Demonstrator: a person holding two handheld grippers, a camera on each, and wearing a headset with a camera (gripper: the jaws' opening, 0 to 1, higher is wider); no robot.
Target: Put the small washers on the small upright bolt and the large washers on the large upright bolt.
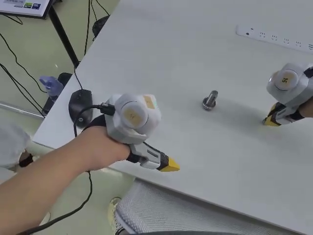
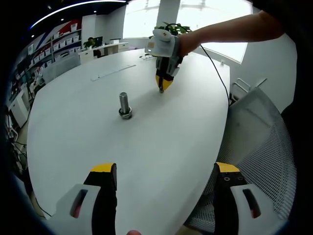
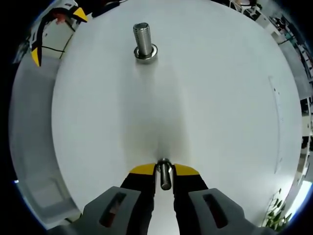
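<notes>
A large steel bolt [image 1: 210, 99] stands upright on the white table [image 1: 161, 54], with a washer ring around its foot; it also appears as the large bolt [image 2: 124, 105] and the large bolt [image 3: 143, 40]. My right gripper [image 3: 165, 171] is shut on a small bolt [image 3: 165, 180], its tips down at the table surface to the right of the large bolt. The right gripper [image 1: 272, 120] sits at the right edge, and the right gripper [image 2: 163, 84] shows beyond the bolt. My left gripper [image 2: 164, 171] is open and holds nothing, hovering over the table's near edge; the left gripper [image 1: 168, 165] is left of the bolt.
A white power strip [image 1: 274, 36] lies at the back right. A black mouse [image 1: 79, 108] with its cable rests at the table's left edge. A mesh chair [image 1: 195, 215] stands under the near edge, and a blue spray bottle [image 1: 51, 85] is on the floor.
</notes>
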